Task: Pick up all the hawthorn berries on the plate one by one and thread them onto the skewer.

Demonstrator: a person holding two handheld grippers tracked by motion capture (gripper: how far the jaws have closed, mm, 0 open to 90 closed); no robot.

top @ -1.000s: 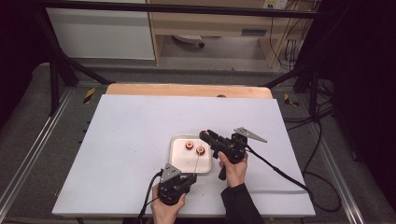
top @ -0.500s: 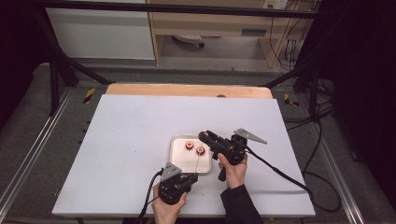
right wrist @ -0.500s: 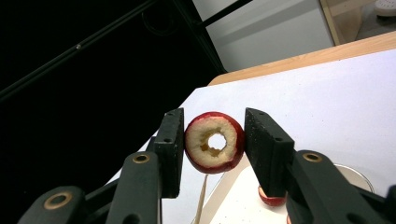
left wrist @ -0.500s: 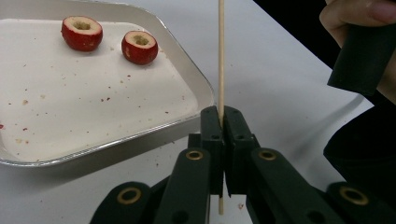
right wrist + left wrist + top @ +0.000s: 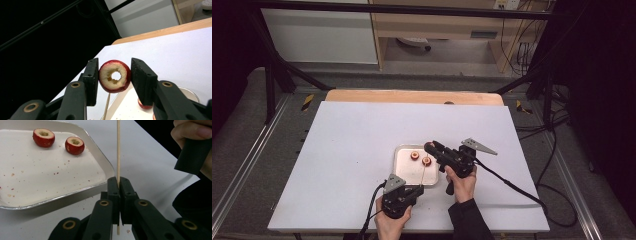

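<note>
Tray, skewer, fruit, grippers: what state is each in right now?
Left gripper: shut on the skewer.
Right gripper: shut on the held fruit.
Skewer: clamped near one end, the rest bare.
Held fruit: cored, lifted; whether it is pierced is unclear.
Tray fruits: two, cored, loose, hole up.
Tray: lying flat, crumb-speckled.

Three cored red fruits point(image 5: 114, 76), one skewer point(image 5: 118, 150), one tray point(image 5: 98, 157).

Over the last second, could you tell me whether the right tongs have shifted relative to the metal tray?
No. In the high view the right tongs sit at the same spot over the far right corner of the tray as before, gripping the cored red fruit.
</note>
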